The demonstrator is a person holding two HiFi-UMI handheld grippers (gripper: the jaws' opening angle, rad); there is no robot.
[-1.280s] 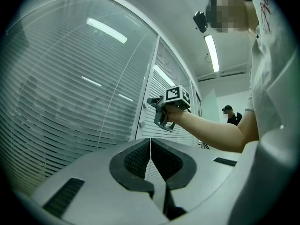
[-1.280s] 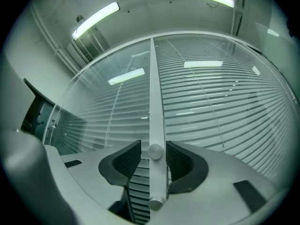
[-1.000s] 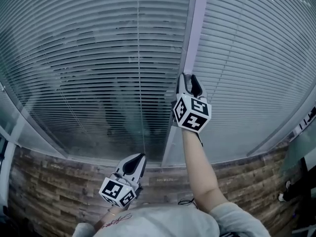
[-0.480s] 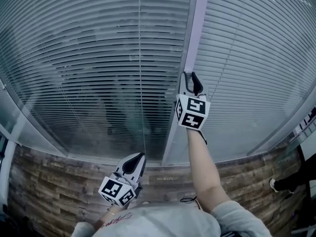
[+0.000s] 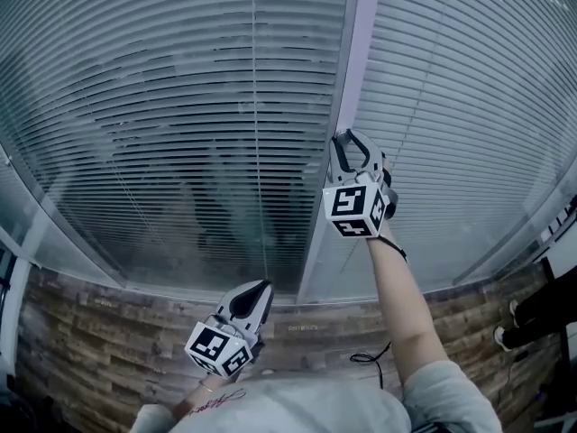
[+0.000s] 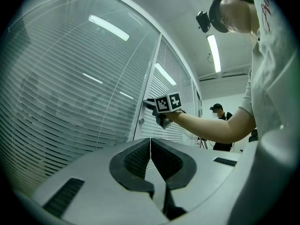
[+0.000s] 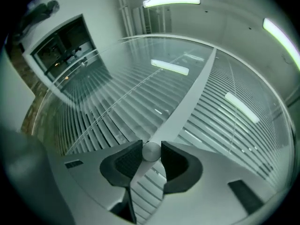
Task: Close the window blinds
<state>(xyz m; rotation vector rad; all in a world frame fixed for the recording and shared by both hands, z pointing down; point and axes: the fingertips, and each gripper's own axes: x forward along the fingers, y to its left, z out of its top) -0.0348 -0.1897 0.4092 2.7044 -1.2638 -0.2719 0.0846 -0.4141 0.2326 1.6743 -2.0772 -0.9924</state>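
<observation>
Window blinds (image 5: 162,106), thin light slats behind glass either side of the frame post (image 5: 357,43), likely turn only by the small, smooth, probably slippery knob (image 7: 151,152) on that post, which the right gripper (image 5: 353,147) pinches between its pads, while the left gripper (image 5: 255,289) hangs low, jaws together, empty.

A knob (image 7: 151,152) is sitting on the frame post (image 5: 353,61) that is standing between the left blinds (image 5: 162,106) and the right blinds (image 5: 478,106). The right gripper (image 5: 353,141) is apparently closing on the knob from both sides. The left gripper (image 5: 258,289) is hanging lower, left of the post.
</observation>
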